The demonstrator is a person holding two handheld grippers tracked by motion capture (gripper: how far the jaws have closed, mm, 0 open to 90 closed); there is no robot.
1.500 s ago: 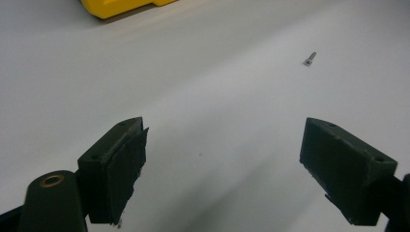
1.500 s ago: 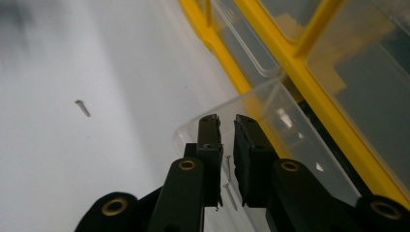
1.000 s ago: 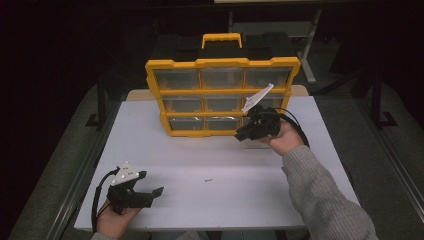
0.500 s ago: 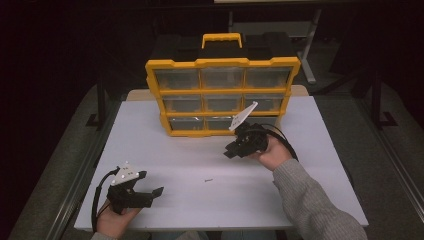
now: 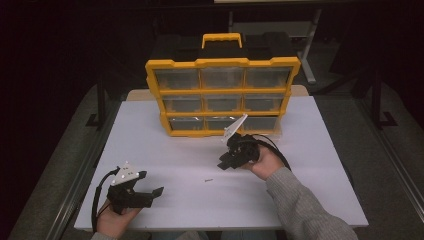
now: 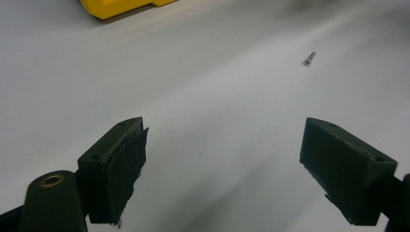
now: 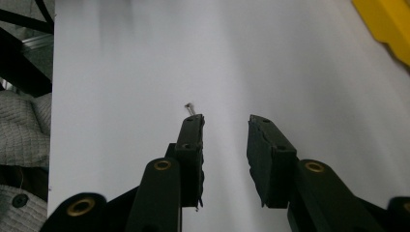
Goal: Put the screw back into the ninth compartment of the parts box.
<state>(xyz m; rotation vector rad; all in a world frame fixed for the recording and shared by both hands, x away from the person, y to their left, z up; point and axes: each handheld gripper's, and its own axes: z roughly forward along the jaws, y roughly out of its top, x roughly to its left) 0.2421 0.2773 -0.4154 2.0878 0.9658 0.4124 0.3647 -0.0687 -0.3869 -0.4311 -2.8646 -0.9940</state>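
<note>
1. The thing to pick up is a small screw (image 5: 209, 180), lying flat on the bare white table (image 5: 320, 150), well in front of the yellow drawer organizer (image 5: 222, 95) and between the two hands

2. The right gripper (image 5: 226, 161) hangs above the table, tipped down toward the screw; its jaws have just been opening and stand parted with nothing between them. In the right gripper view the screw (image 7: 189, 107) sits just beyond the tip of the left-hand jaw, not in the gap

3. To do this well, shift the gripper sideways until the screw lies centred between the pads, then come down until both tips nearly brush the tabletop

4. Close across the shank rather than along it; the screw is thin and could likely skid or flip if one pad reaches it first

5. The left gripper (image 5: 150, 192) rests low near the table's front edge, jaws wide apart and empty, with the screw (image 6: 309, 58) far ahead of it; it is best kept clear
</note>
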